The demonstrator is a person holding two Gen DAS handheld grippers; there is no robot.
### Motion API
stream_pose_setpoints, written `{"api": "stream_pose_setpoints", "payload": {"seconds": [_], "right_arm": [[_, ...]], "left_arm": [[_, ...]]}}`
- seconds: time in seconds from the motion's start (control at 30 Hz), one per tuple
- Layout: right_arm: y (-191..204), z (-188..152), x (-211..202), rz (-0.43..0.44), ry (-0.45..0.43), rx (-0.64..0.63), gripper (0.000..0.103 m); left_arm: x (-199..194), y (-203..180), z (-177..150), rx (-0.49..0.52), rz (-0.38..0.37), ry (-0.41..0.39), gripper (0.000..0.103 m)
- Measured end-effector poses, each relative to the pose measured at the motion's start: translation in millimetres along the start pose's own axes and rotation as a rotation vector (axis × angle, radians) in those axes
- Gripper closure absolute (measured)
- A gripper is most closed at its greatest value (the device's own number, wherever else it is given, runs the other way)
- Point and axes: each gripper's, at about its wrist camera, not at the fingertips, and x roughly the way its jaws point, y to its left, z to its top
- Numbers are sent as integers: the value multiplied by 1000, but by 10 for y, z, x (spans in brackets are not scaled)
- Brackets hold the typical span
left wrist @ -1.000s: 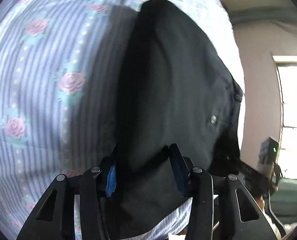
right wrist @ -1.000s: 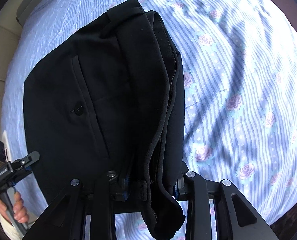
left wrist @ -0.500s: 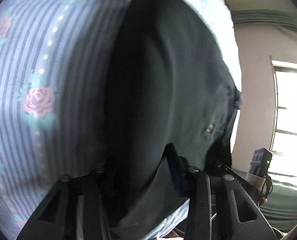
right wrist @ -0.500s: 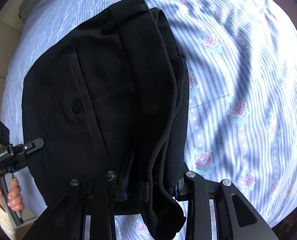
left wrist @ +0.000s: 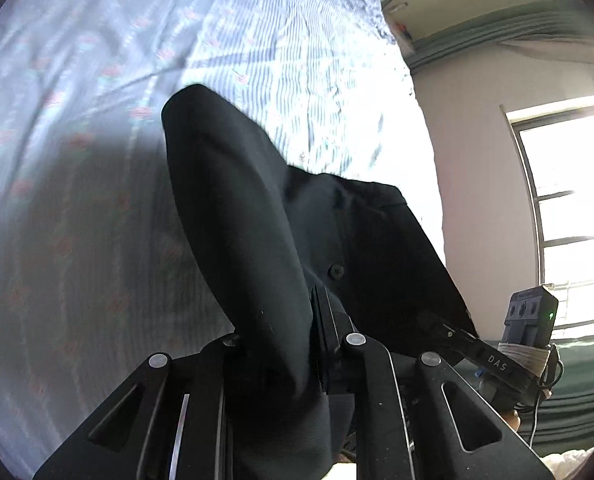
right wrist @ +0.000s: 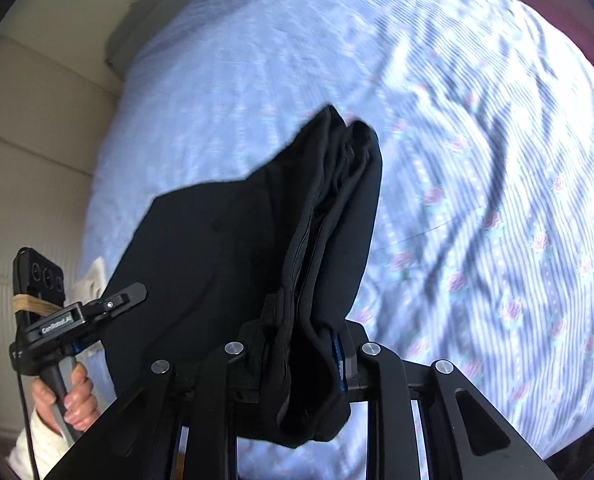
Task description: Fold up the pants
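The pants (left wrist: 281, 240) hang folded in the air above the bed (left wrist: 97, 160), a thick black bundle pinched at its near edge by both grippers. In the left wrist view the bundle runs from the fingers at 6 o'clock up toward 11 o'clock, with a button (left wrist: 335, 270) on the flatter panel that spreads toward 3 o'clock. In the right wrist view the stacked layers and a zipper line rise from 6 o'clock toward 12, and the broad panel falls away toward 9 o'clock.

The left gripper (left wrist: 297, 344) has cloth filling the gap between its fingers; its jaws are closing on the pants. The right gripper (right wrist: 297, 356) does the same on a wad of layers, one blue pad (right wrist: 338, 360) showing against the cloth, its jaws also closing. Holding two points along one edge likely keeps the layers together and the fold square while the bundle is carried.

The striped, rose-printed sheet lies well below the cloth. At 8 o'clock in the right view a hand (right wrist: 77, 396) grips the other tool's handle, with a phone (right wrist: 37, 280) strapped above it. A window (left wrist: 569, 216) glows at 3 o'clock in the left view.
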Motion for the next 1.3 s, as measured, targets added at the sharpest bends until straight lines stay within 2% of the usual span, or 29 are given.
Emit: {"api": "stream_pose_setpoints", "payload": {"seconds": [0.3, 0.4, 0.43, 0.53, 0.63, 0.77, 0.9, 1.0, 1.13, 1.17, 1.3], "right_arm": [[745, -638, -247, 47, 24, -105, 79], [1018, -914, -301, 41, 26, -139, 79], [1245, -1087, -313, 38, 23, -145, 79], [1464, -1265, -324, 46, 17, -139, 79], [1794, -1420, -316, 67, 21, -155, 79], [2280, -1512, -256, 113, 52, -253, 79], [2719, -1564, -224, 184, 53, -366, 79], [2989, -1571, -216, 228, 44, -419, 79], [3368, -1579, -226, 259, 28, -482, 79], [3570, -1584, -204, 265, 16, -514, 79], [3877, -1607, -159, 268, -10, -544, 79]], "left_arm": [[-739, 435, -833, -88, -19, -22, 85], [-1046, 696, -1054, -87, -22, -20, 85], [-1171, 793, -1122, -85, -22, -22, 85], [-1545, 1035, -1302, -70, -28, -38, 85], [-1928, 1203, -1388, -56, -6, -66, 85], [-2407, 1427, -1543, -64, 20, -125, 85], [-2815, 1599, -1685, -112, 55, -203, 85], [-3082, 1678, -1744, -109, 63, -263, 85], [-3392, 1842, -1731, -118, 61, -311, 85], [-3454, 1869, -1714, -111, 63, -321, 85], [-3770, 2131, -1606, -72, 47, -369, 85]]}}
